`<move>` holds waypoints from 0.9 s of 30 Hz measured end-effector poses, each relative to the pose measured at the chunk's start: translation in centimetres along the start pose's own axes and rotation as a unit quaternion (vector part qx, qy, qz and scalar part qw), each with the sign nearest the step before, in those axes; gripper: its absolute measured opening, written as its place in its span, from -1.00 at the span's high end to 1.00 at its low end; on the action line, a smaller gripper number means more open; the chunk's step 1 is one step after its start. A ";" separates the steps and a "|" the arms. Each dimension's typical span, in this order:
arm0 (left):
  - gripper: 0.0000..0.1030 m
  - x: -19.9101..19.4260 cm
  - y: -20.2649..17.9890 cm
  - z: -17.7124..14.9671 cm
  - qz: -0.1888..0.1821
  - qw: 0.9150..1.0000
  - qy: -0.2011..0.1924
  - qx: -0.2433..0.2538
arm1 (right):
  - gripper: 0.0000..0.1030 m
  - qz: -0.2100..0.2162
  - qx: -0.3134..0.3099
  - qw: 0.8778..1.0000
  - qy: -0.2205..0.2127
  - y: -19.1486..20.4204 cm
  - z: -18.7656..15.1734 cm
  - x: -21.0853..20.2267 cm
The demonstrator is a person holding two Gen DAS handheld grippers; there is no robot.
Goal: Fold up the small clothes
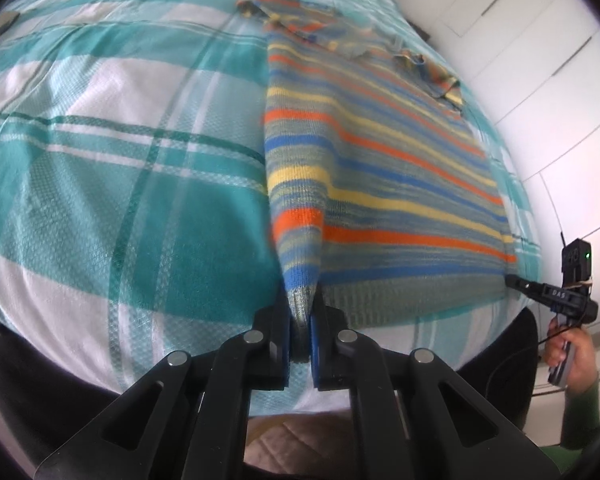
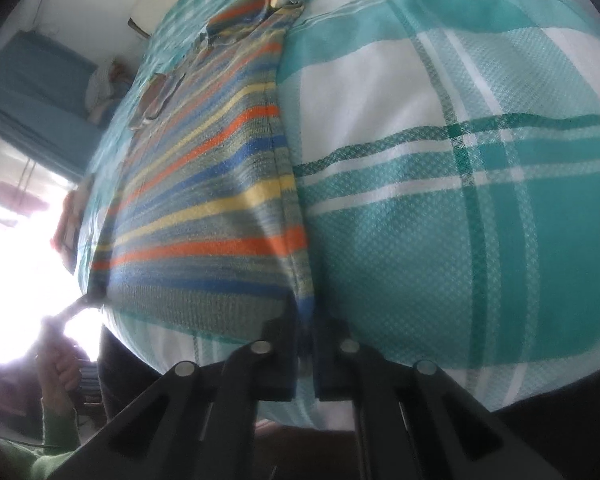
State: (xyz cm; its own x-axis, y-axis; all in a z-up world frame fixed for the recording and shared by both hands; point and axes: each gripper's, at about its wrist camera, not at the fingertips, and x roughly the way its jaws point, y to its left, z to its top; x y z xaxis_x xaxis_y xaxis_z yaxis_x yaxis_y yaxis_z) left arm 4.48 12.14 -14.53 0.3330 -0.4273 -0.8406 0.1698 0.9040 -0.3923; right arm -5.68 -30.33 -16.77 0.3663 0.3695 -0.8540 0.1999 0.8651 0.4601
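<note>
A small knitted sweater (image 1: 380, 168) with orange, yellow, blue and grey stripes lies flat on a teal and white checked bedspread (image 1: 120, 184). My left gripper (image 1: 300, 320) is shut on the sweater's near left hem corner, which rises in a pinched ridge between the pads. In the right wrist view the sweater (image 2: 204, 200) spreads to the left, and my right gripper (image 2: 306, 320) is shut on its near right hem corner. The other gripper (image 1: 540, 290) shows at the sweater's far hem corner in the left wrist view, held by a hand in a green sleeve.
The bedspread (image 2: 460, 200) covers the whole bed around the sweater. White cupboard doors (image 1: 540, 60) stand to the right of the bed. A bright window (image 2: 16, 260) and a blue cushion (image 2: 32, 92) lie to the left in the right wrist view.
</note>
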 end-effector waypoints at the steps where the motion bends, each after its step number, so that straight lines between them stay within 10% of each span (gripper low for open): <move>1: 0.89 -0.1 0.1 0.1 -0.002 1.000 0.002 -0.004 | 0.91 -0.003 -0.002 1.000 -0.001 0.2 0.2 0.1; 7: 0.80 -2.2 -0.4 -1.3 0.067 0.997 0.011 0.037 | 0.87 -0.027 -0.010 1.000 0.011 -0.6 -0.4 -0.8; 13: 0.79 -6.9 -2.3 0.0 0.124 0.987 -0.060 0.085 | 0.75 -0.154 -0.106 0.982 -0.023 3.2 1.3 -5.5; 18: -0.10 -5.2 -6.8 4.0 0.051 0.982 -0.143 0.113 | 0.47 -0.099 -0.195 0.974 -0.062 9.9 5.4 -3.9; 23: -0.22 2.9 -5.6 4.4 0.098 0.986 -0.095 0.099 | 0.37 -0.070 -0.209 0.975 0.022 9.6 6.2 4.1; 27: -0.38 1.7 -3.3 0.1 0.123 0.982 -0.097 0.107 | 0.41 -0.093 -0.213 0.971 0.053 8.1 5.3 1.9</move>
State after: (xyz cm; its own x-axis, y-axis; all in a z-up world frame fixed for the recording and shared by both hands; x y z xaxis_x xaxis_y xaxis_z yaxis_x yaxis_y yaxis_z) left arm 4.55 8.44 -14.61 0.5556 -0.2102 -0.8045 0.2467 0.9656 -0.0819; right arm 1.41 -24.39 -13.36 0.2591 0.2063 -0.9436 -0.1488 0.9738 0.1720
